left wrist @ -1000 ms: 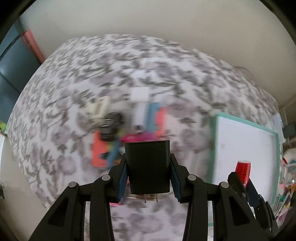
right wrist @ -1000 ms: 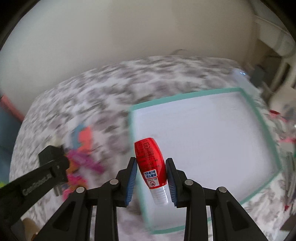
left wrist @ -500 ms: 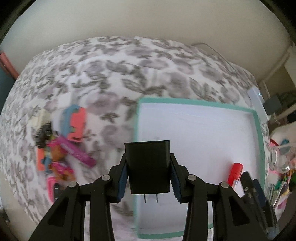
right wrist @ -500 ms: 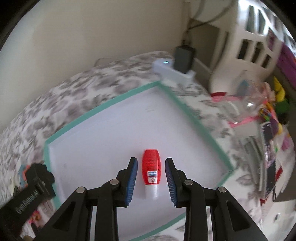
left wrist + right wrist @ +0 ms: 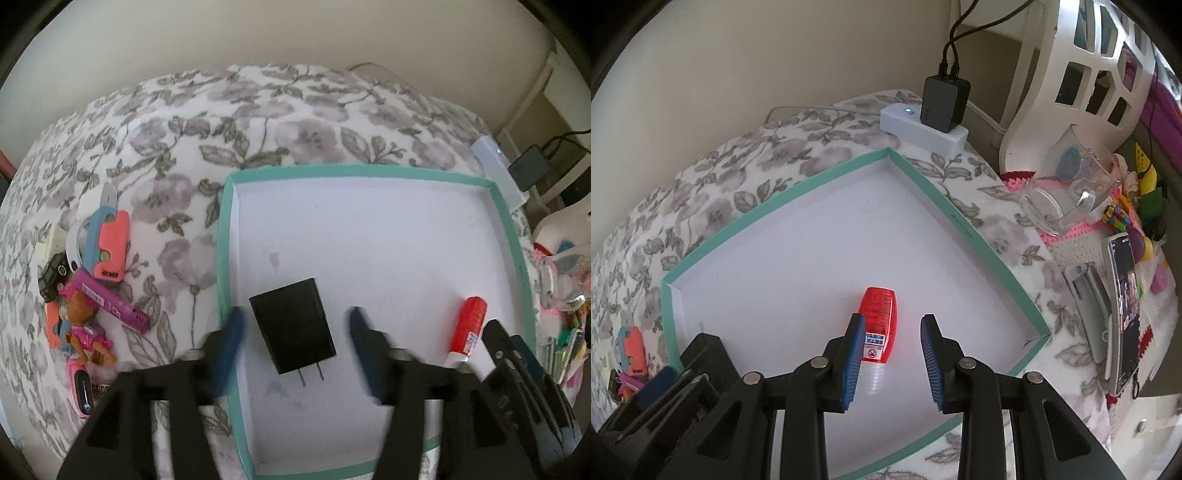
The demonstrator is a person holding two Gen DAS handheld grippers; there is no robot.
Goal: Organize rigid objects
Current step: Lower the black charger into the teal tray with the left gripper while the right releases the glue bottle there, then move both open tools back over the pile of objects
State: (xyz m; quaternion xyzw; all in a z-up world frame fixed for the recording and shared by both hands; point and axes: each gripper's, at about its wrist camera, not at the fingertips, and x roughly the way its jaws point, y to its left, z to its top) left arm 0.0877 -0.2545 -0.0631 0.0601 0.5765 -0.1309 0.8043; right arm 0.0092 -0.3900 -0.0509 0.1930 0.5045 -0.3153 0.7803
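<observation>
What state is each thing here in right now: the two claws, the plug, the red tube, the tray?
Left gripper: jaws opening, clear of the plug.
Right gripper: open, pads apart from the tube.
Black plug: lying flat in the tray.
Red tube: lying in the tray.
Tray: lidless, holding both.

The left gripper's (image 5: 295,325) opening fingers (image 5: 229,332) smear with motion blur. Beside it, the right gripper's finger (image 5: 853,354) covers the red bottle's (image 5: 877,325) clear cap.

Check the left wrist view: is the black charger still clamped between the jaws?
No, the black charger lies flat on the tray floor, with a clear gap to both opening jaws.
</observation>
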